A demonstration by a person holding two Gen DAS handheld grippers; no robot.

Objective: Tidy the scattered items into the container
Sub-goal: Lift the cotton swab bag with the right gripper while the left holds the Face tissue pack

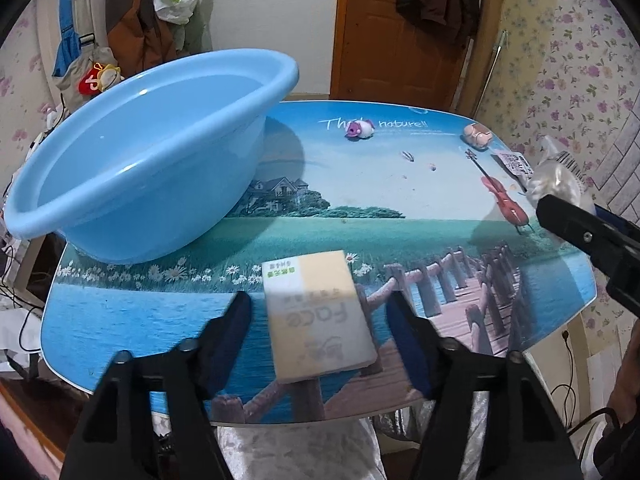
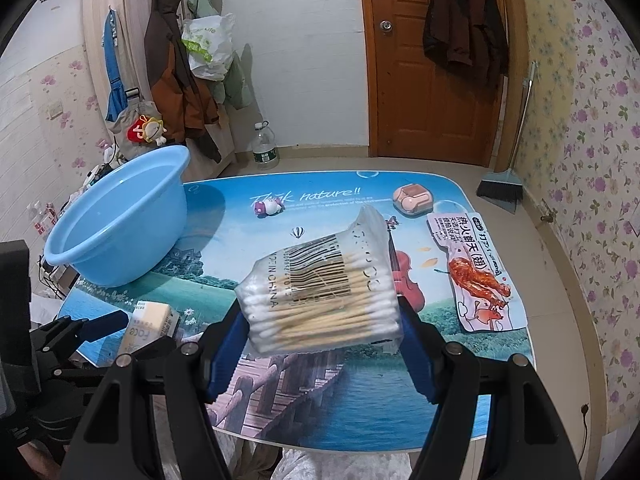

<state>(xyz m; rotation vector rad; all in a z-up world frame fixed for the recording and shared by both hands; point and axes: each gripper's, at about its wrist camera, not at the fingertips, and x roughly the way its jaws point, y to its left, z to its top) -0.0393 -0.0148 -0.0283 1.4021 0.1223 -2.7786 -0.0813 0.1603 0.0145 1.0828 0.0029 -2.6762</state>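
Cotton swabs in their clear bag sit clamped between our right gripper's blue pads, held above the table on the side away from the basin; both pads press into the bag's ends. Our left gripper stands apart, its jaws partly spread around the tissue pack, which is marked "Face". In the left wrist view we see a gap between each pad and the pack's sides, so nothing is pinched; the pack looks blurred and tilted, and we cannot tell whether it rests flat on the table or is off it. The pack lies near the basin, on the edge of the table closest to us. The basin itself sits at the table's left corner, overhanging the edge, tipped slightly, with nothing inside that we can see. Farther from the basin, along the far edge, a small purple-and-white toy lies on the printed lettering, and beyond it a pink case sits near the far right corner. A snack packet with a printed chicken leg lies flat along the right edge, well apart from the basin. From the left wrist view, our right gripper shows at the right, with the swab bag in front of it.
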